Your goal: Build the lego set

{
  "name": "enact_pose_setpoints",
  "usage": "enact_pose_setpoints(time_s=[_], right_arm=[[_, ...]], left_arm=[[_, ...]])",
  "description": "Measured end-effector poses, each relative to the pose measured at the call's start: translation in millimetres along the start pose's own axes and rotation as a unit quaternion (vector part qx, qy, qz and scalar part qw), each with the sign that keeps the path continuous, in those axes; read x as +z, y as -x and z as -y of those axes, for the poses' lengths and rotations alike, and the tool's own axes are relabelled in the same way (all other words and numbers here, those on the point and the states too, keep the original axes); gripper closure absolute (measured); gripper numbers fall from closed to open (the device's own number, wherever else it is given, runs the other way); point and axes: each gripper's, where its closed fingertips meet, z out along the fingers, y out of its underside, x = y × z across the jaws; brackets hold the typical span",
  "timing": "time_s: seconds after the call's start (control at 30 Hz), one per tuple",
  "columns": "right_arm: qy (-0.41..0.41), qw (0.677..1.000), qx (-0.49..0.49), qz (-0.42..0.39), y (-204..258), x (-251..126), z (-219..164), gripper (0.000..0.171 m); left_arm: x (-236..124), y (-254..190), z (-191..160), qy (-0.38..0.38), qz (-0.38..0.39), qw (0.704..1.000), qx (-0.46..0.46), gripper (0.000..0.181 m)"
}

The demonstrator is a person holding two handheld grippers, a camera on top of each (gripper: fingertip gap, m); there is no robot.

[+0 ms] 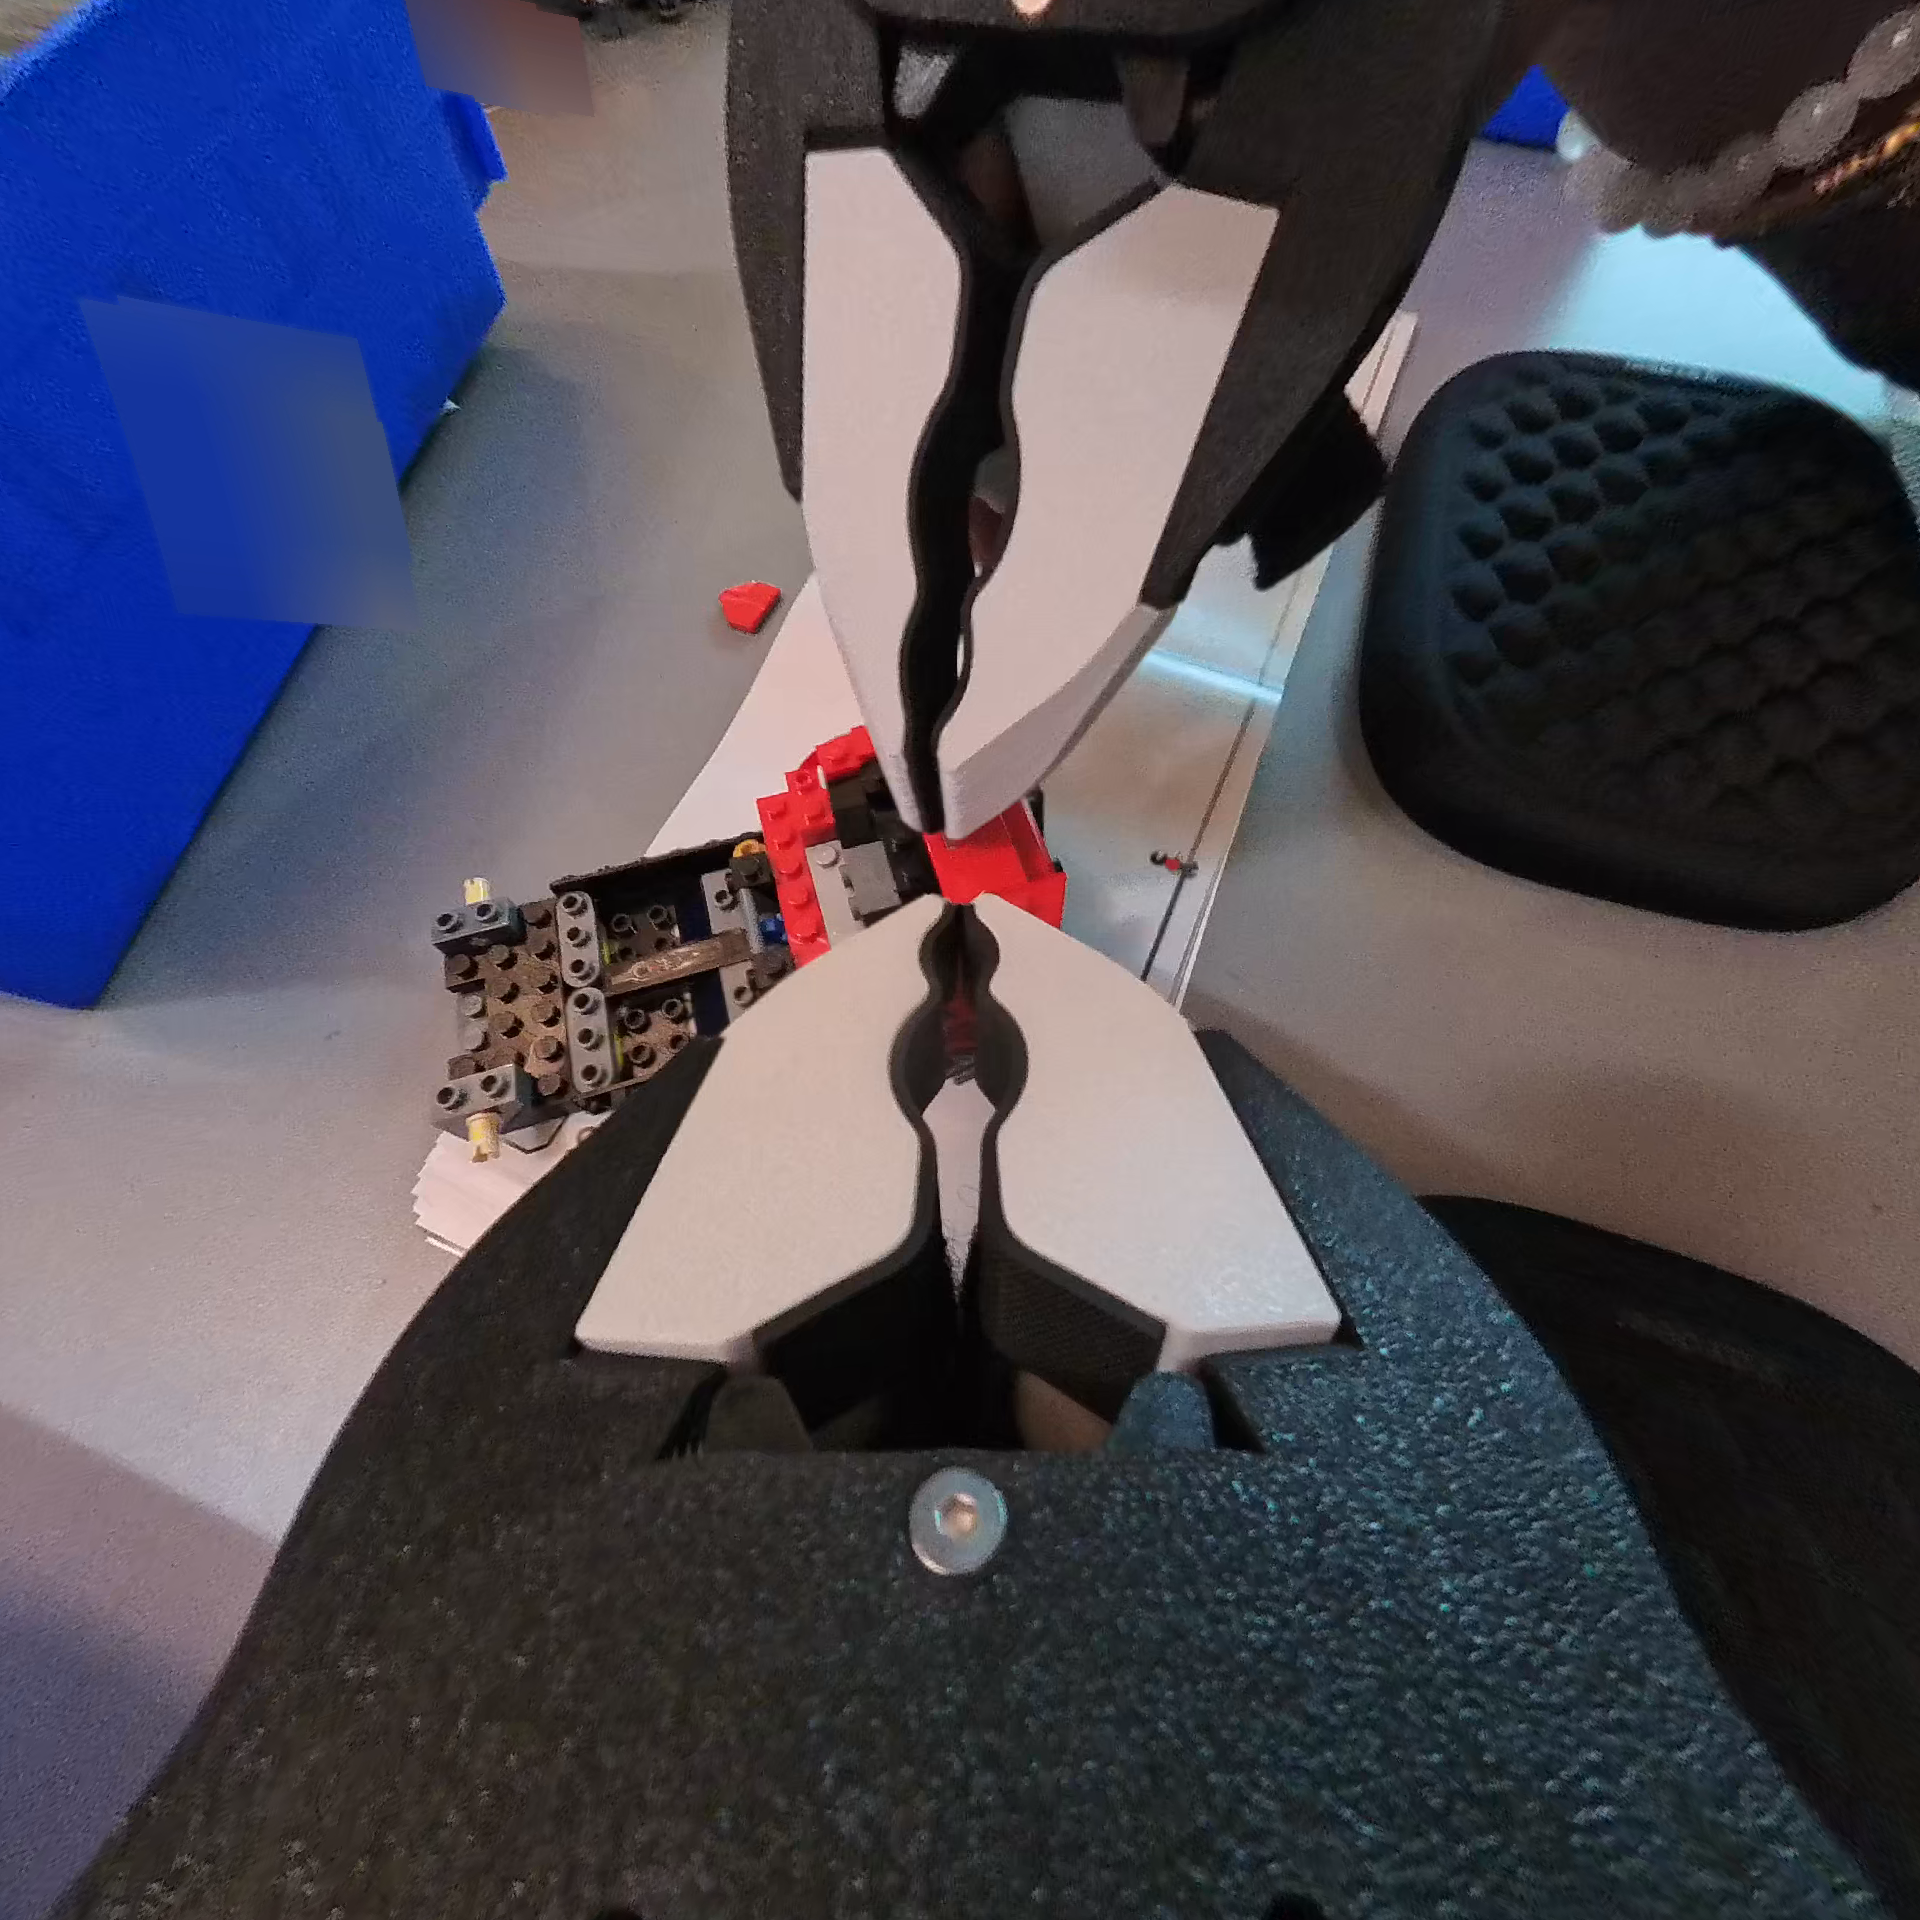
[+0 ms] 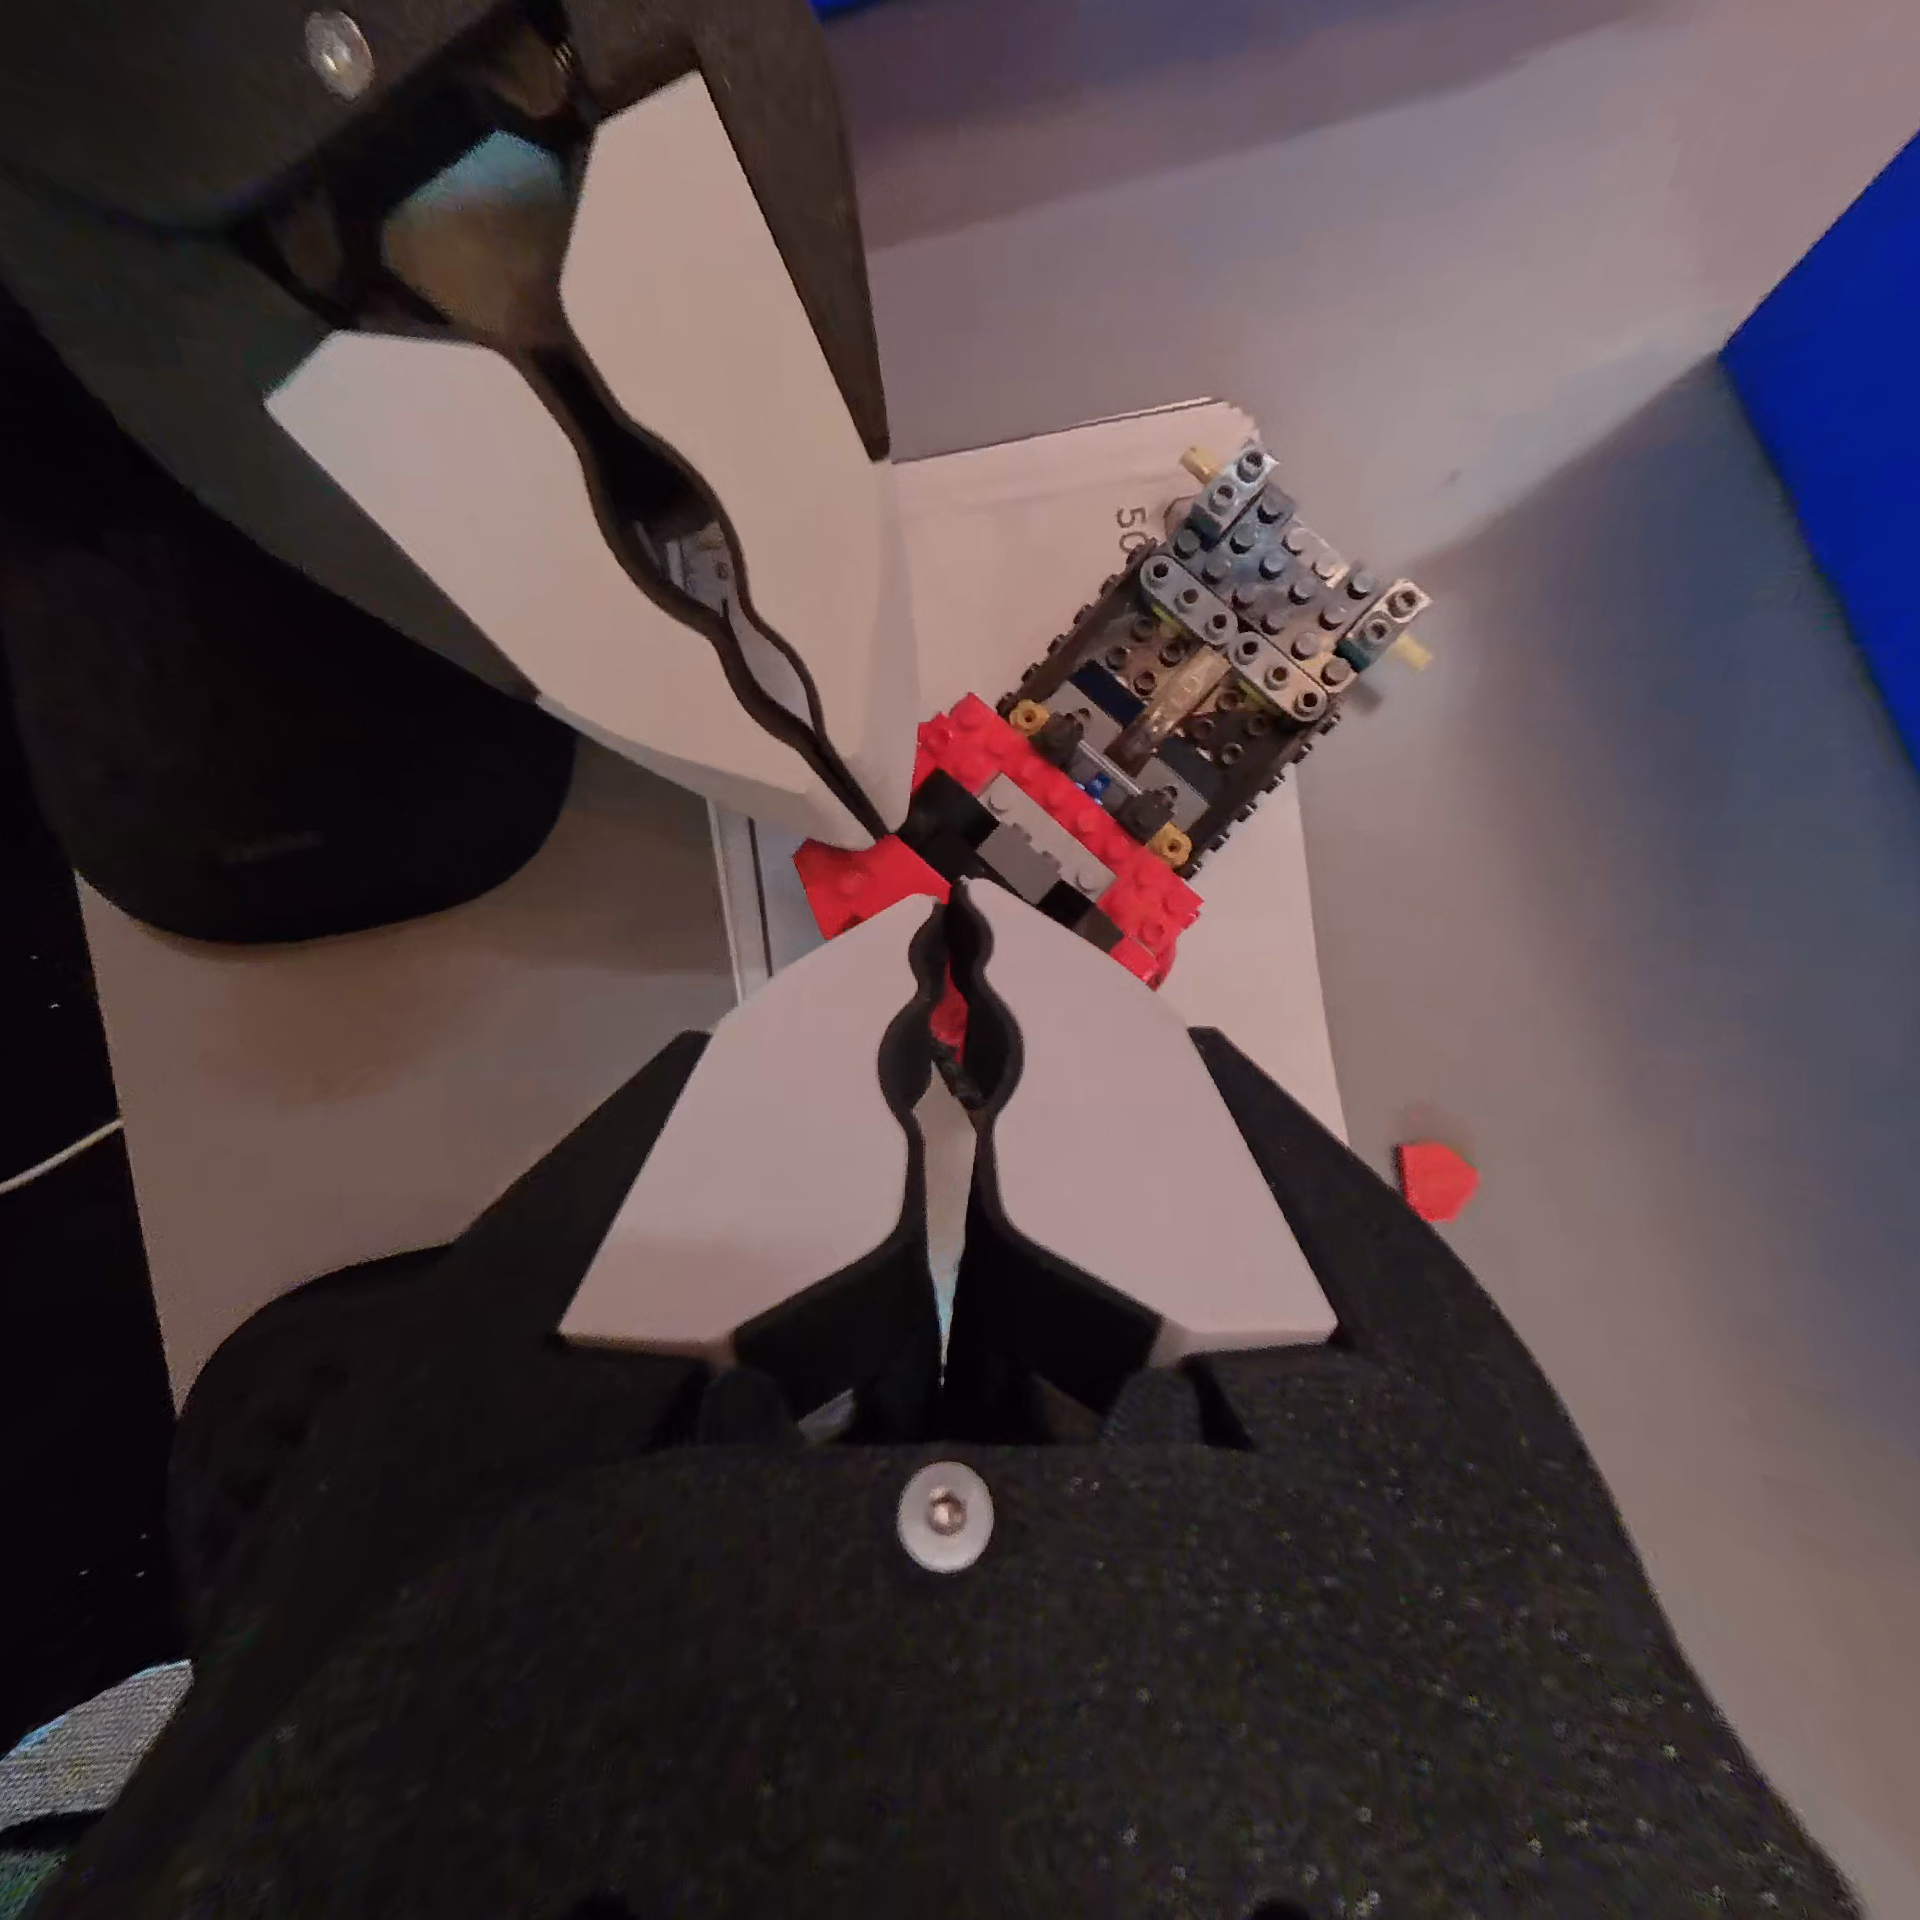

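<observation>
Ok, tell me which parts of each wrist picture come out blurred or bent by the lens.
Left wrist view: the blue plastic bin and honeycomb-textured black pad smear at the bowed edges; the red-and-black lego model is fairly sharp. Right wrist view: dimmer, and the loose red brick is soft.

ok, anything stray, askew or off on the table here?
One loose red piece lies alone on the grey table, away from the lego model, which sits on white paper. Both hand-held grippers, left and right, meet at its red end. Nothing looks damaged.
</observation>
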Motion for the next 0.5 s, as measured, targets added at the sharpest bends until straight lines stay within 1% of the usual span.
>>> enact_pose_setpoints(time_s=[0.17,0.5], right_arm=[[0.001,1.0,0.007,0.01,1.5,3.7,-1.4,0.171],[-0.014,0.999,0.021,0.022,3.9,5.7,0.5,0.171]], left_arm=[[1.6,-1.1,-2.2,0.007,-0.003,1.0,0.006,0.181],[1.8,-0.9,-3.5,0.024,0.015,0.999,0.043,0.181]])
